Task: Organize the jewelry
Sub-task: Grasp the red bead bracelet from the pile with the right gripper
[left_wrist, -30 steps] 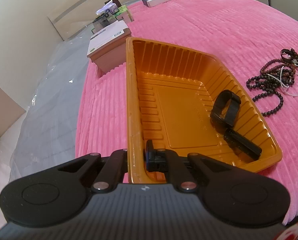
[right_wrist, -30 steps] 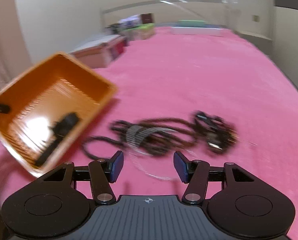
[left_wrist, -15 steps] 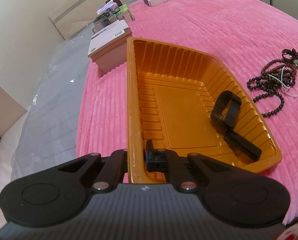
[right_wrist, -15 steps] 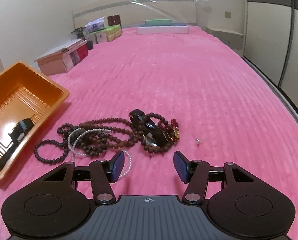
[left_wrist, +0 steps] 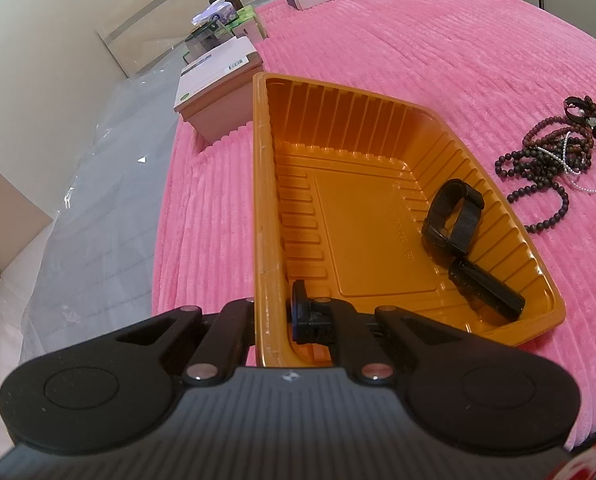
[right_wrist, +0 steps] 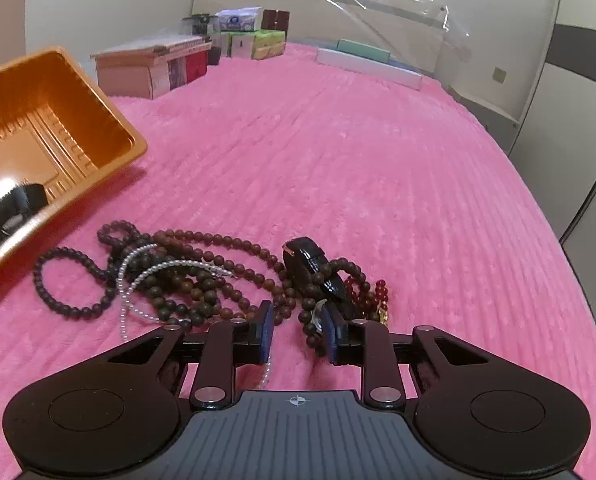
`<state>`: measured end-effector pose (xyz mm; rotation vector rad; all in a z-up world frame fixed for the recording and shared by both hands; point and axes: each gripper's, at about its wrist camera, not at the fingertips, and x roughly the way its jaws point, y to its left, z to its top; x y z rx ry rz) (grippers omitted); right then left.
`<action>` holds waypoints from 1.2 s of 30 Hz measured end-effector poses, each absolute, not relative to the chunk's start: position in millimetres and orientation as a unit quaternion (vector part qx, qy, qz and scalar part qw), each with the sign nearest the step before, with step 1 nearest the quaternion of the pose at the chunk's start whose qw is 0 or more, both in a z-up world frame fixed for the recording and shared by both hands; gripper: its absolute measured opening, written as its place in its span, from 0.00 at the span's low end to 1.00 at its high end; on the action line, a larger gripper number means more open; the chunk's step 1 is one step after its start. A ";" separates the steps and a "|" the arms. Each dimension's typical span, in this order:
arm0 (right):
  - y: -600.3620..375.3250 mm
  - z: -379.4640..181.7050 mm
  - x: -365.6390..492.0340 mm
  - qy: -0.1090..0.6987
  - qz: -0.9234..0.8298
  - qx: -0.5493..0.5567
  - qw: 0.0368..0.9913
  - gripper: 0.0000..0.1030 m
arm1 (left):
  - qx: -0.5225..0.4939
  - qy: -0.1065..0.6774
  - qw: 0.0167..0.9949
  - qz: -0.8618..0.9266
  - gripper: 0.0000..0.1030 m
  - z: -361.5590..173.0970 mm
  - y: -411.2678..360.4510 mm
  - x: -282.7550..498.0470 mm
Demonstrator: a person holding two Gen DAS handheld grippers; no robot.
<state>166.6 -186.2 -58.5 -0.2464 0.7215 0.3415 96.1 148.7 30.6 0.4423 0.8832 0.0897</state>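
On the far left, past the pink blanket, sit some boxes. Next comes the orange tray. The left gripper has its two fingers pressed tight on the tray's near wall, one finger outside and one inside, so the tray is held in place. One black watch band lies in the tray, near its right side. That looks like the only thing put away.

To the right of the tray, on the blanket, is a tangled pile of jewelry. It has dark bead strings, a thin white pearl string, a black watch and some red beads. They all lie over each other.

The right gripper is low at the near edge of the pile. Its fingers are spread apart with a few beads between them, but they are not pinching anything. I think most of the job is left, since the whole pile must go in the tray.
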 end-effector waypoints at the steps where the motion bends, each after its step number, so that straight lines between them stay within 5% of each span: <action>1: -184.9 -59.5 167.6 0.350 0.165 -0.125 0.913 0.14 | 0.212 0.424 0.880 0.043 0.02 30.6 148.7 96.2; 6: -194.6 -51.3 159.5 0.337 0.161 -0.117 0.920 0.06 | 0.212 0.424 0.879 0.043 0.02 30.7 149.3 96.3; 23: -276.2 6.9 125.5 0.326 0.158 0.024 0.932 0.06 | 0.220 0.423 0.878 0.043 0.02 30.5 146.4 95.5; 36: -292.4 -24.4 126.7 0.360 0.092 -0.012 0.928 0.07 | 0.217 0.422 0.879 0.045 0.02 30.9 145.5 94.8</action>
